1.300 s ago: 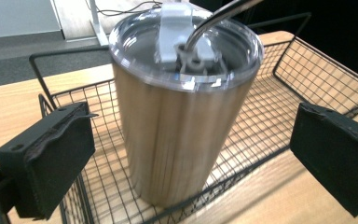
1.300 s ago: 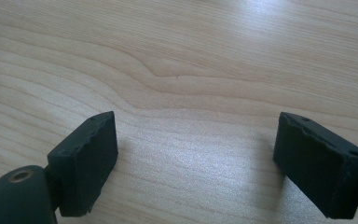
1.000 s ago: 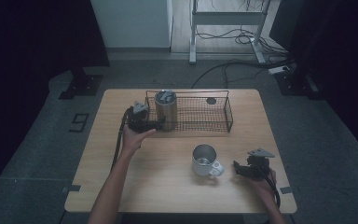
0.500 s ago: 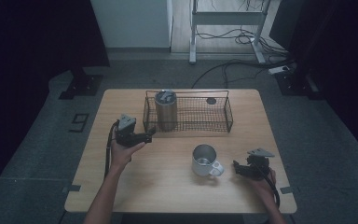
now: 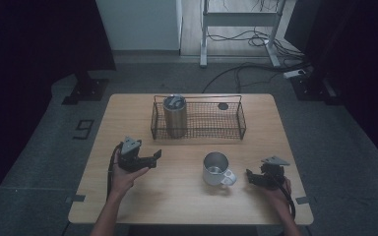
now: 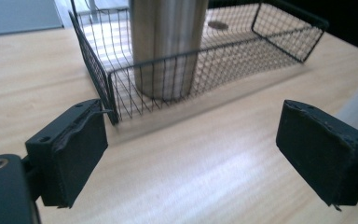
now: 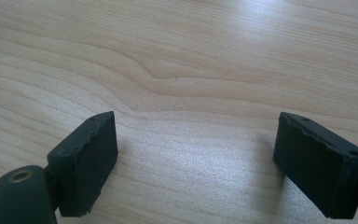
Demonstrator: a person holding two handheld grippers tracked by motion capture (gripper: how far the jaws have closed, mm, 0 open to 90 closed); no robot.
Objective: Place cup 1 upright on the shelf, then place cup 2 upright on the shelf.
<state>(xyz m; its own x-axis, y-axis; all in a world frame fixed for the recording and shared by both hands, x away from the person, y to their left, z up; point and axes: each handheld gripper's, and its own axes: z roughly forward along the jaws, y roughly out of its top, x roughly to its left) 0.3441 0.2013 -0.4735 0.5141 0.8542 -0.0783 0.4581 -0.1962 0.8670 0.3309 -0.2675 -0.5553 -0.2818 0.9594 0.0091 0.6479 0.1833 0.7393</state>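
Left gripper (image 5: 150, 158) empty, jaws closing, clear of tumbler (image 5: 175, 116) in basket (image 5: 236, 130); right gripper (image 5: 250, 177) released; next grasp mug (image 5: 215, 168) squarely by rim

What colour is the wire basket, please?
Black wire mesh, clearest in the left gripper view.

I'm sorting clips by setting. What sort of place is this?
Probably a lab or studio set up for recording, not a home: dark curtains flank a lone wooden table, loose cables run across the floor, and a metal stand sits behind.
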